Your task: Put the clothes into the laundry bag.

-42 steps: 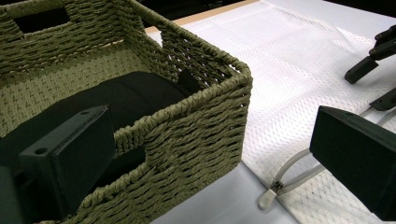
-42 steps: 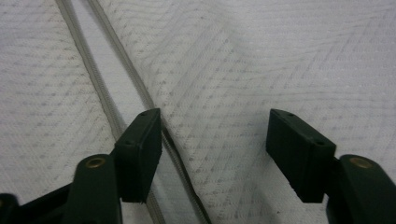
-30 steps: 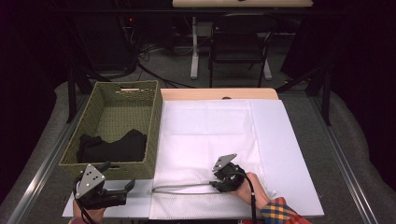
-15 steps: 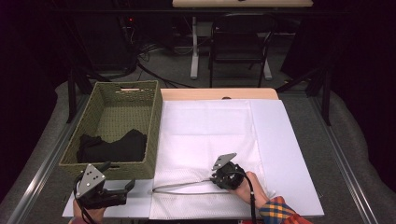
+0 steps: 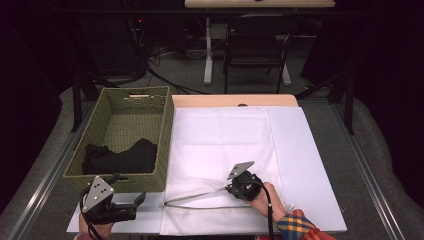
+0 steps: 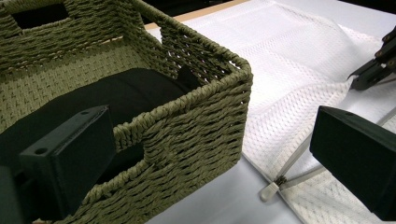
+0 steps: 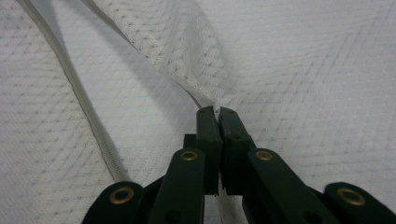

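Observation:
A white mesh bag (image 5: 220, 145) lies flat on the table with its zipper (image 5: 195, 198) partly parted near the front edge. My right gripper (image 5: 227, 189) is shut on the zipper line and lifts the mesh into a small ridge; in the right gripper view (image 7: 217, 114) the fingertips pinch a sliver of white, and the zipper tape (image 7: 79, 102) runs off to the left. My left gripper (image 5: 130, 187) stands open at the front right corner of the woven basket (image 5: 165, 145). Seen in the left gripper view (image 6: 210, 154), its jaws straddle that basket corner (image 6: 205, 112) with nothing between them.
Folded black clothing (image 5: 120, 157) lies in the basket's near end. A white sheet (image 5: 310, 165) covers the table under the bag. The zipper's closed end (image 6: 275, 184) lies just right of the basket. Chairs and table legs stand beyond the far edge.
Almost nothing has moved. The left gripper has shifted slightly at the basket corner, and the right gripper keeps its pinch on the zipper.

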Action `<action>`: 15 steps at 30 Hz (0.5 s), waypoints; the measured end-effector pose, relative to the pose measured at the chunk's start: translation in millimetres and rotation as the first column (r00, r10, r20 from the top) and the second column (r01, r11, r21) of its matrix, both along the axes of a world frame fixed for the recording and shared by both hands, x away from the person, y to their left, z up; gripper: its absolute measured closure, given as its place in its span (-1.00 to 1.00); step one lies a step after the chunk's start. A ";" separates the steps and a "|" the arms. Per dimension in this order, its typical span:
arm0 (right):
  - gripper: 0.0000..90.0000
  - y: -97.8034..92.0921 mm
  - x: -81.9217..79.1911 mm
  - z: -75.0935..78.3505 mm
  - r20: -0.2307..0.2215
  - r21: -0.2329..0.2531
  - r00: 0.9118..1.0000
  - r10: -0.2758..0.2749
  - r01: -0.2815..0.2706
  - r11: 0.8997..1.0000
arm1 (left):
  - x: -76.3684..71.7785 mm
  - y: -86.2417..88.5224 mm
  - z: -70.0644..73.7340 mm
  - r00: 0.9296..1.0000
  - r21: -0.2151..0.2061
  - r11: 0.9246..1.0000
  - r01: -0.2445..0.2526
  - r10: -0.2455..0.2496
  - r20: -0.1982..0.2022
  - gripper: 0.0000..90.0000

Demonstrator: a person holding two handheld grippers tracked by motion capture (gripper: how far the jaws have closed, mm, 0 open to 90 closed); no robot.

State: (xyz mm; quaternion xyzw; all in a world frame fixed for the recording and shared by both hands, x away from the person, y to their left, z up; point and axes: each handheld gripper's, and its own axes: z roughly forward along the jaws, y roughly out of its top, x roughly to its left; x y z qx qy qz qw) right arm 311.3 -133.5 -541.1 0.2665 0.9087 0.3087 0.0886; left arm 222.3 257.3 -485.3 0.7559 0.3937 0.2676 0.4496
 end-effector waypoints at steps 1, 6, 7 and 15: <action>0.96 0.0 -0.1 1.5 -0.003 0.005 1.000 -0.005 0.005 1.000 | 0.2 0.2 0.2 1.000 0.000 1.000 0.001 -0.001 0.003 -1.00; 0.96 -4.3 2.1 6.2 0.003 0.032 1.000 -0.021 0.021 0.999 | 0.4 -0.3 0.6 1.000 0.005 1.000 0.004 -0.004 0.001 -1.00; 0.96 -4.5 1.8 7.2 0.005 0.036 1.000 -0.022 0.022 0.999 | 0.1 -0.8 0.6 1.000 0.005 1.000 0.005 -0.005 -0.001 -1.00; 0.97 -5.5 0.0 15.3 0.011 0.063 0.999 -0.037 0.037 0.997 | 0.0 -0.9 0.5 1.000 0.005 1.000 0.004 -0.004 -0.001 -1.00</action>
